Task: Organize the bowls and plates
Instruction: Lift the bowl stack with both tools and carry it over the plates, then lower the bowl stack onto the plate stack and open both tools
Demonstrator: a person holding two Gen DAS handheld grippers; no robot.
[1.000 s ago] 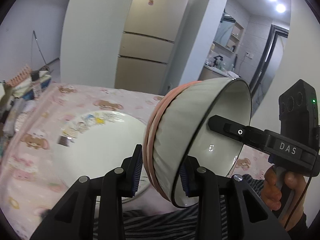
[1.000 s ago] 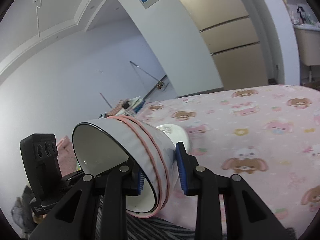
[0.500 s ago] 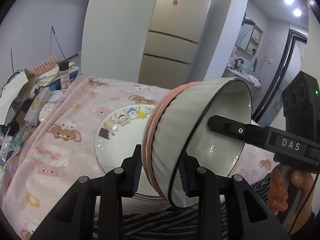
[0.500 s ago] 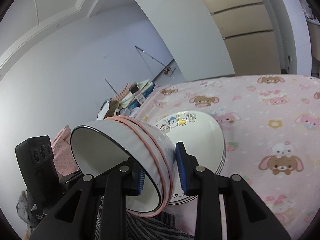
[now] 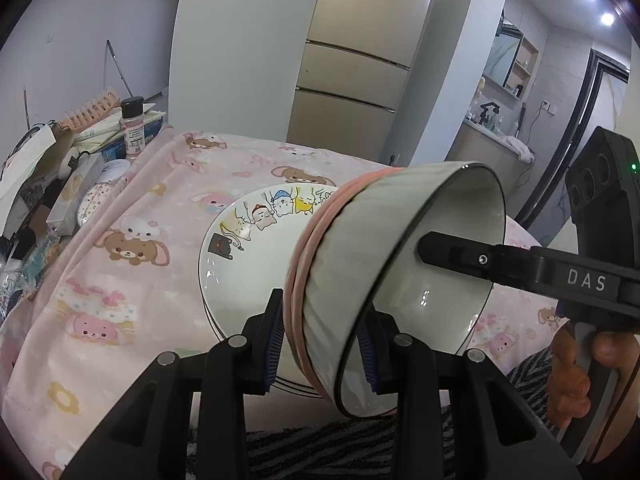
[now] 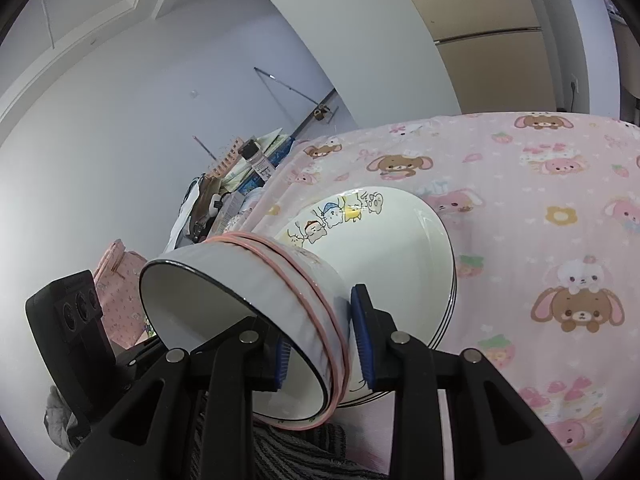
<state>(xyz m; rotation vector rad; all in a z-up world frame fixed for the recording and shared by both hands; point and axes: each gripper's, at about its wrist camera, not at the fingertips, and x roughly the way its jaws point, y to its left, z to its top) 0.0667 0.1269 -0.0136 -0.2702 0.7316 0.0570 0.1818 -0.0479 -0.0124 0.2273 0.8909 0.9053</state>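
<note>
A stack of white bowls with pink rims (image 5: 400, 272) hangs tilted in the air, held from both sides. My left gripper (image 5: 320, 344) is shut on its rim, one pad inside, one outside. My right gripper (image 6: 322, 346) is shut on the opposite rim of the same bowls (image 6: 248, 284). The right gripper also shows in the left wrist view (image 5: 520, 268). Below the bowls a stack of white plates with cartoon drawings (image 5: 248, 264) lies on the pink tablecloth; it also shows in the right wrist view (image 6: 392, 252).
The pink cartoon-print tablecloth (image 6: 540, 216) covers the table. At the table's far left stand a small bottle (image 5: 133, 120), a pink comb (image 5: 90, 112), boxes and papers. A beige fridge (image 5: 360, 60) stands behind the table.
Both grippers have lowered the held bowls toward the table and tipped the view down. The plate stack has come into fuller view below the bowls. Both grips are unchanged.
</note>
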